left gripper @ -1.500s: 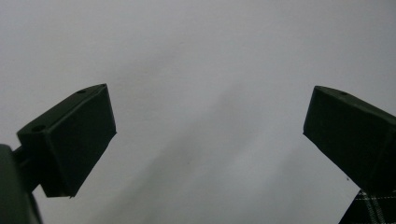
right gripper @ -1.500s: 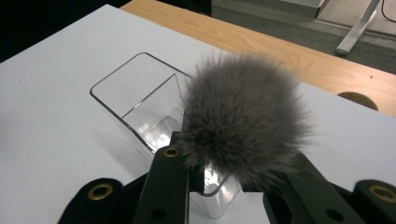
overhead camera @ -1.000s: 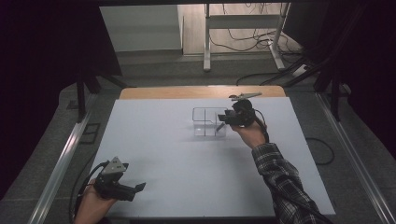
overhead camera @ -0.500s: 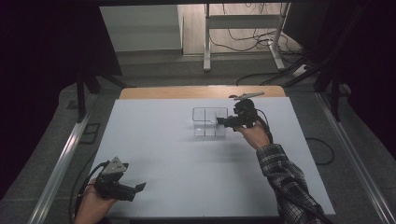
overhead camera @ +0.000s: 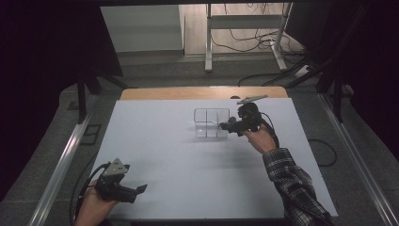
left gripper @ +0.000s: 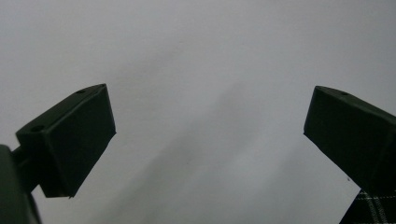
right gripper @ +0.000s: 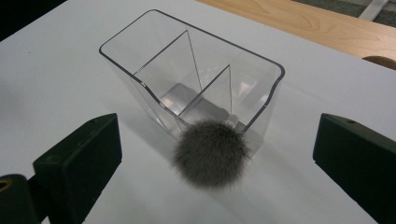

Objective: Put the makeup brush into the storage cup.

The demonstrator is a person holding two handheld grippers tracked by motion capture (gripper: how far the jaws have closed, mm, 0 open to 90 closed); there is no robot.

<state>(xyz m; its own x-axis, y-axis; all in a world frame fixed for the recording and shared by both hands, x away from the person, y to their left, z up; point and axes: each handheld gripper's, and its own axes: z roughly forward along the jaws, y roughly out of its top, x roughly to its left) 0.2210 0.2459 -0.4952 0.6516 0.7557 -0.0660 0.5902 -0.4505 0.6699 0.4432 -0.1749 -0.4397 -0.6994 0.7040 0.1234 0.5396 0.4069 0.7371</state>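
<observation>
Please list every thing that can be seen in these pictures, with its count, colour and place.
Clear organiser: one, transparent, with compartments, on the far middle of the table.
Brush: one, grey fluffy head, standing in the organiser's nearest compartment.
Table: one, white top, wooden far edge.
Frame: one, pale metal, on the floor behind, with cables.
Left gripper: one, black, near left corner, jaws open, empty.
Right gripper: one, black, beside the organiser; its jaws have just been opening, nothing between them.

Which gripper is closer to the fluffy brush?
The right gripper. Its open jaws flank the fluffy brush standing in the clear organizer; the left gripper sits far off at the table's near-left corner.
</observation>
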